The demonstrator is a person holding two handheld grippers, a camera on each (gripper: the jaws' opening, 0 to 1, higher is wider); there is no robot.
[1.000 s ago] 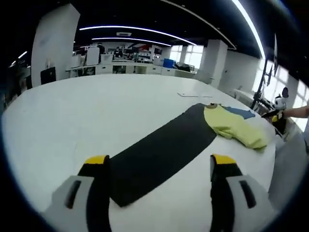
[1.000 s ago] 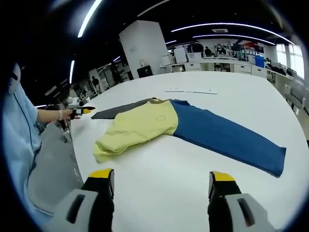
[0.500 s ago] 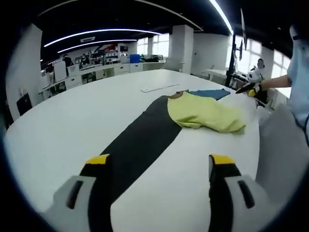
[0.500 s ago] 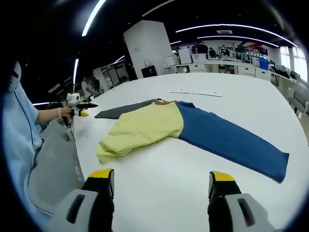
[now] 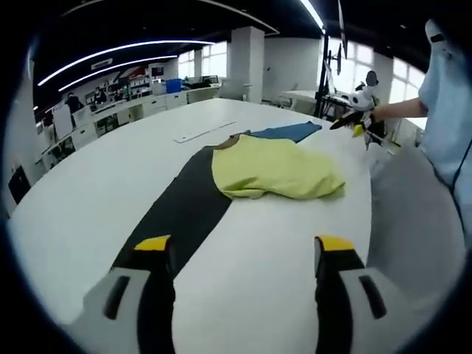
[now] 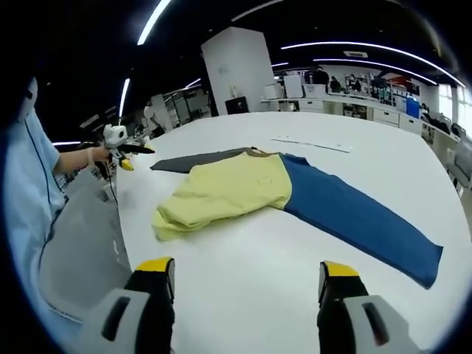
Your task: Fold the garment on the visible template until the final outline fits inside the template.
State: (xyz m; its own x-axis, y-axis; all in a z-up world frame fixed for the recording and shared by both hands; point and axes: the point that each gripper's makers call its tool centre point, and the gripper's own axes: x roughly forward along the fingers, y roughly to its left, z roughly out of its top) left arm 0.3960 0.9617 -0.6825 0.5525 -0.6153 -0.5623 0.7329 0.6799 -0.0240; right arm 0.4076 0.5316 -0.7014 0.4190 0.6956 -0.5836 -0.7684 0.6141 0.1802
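A garment lies on the white table: a yellow body (image 6: 225,192) and a long blue sleeve (image 6: 354,217) stretched to the right. In the left gripper view the yellow part (image 5: 276,171) is bunched over the far end of a long dark template strip (image 5: 181,210), with the blue sleeve (image 5: 284,133) beyond. My left gripper (image 5: 240,254) stands open above the table near the strip's near end, holding nothing. My right gripper (image 6: 240,276) is open too, short of the garment. The left gripper (image 6: 122,151) also appears far left in the right gripper view, held by a hand.
The white table (image 6: 243,295) is large and round-edged. A thin white strip (image 6: 313,143) lies beyond the garment. A person in light blue (image 5: 446,110) stands at the table edge. Desks and a pillar (image 6: 236,74) fill the background.
The left gripper view has swung toward the garment, so the yellow part now sits nearer the centre. The right gripper view shifted only slightly. The garment lies as before.
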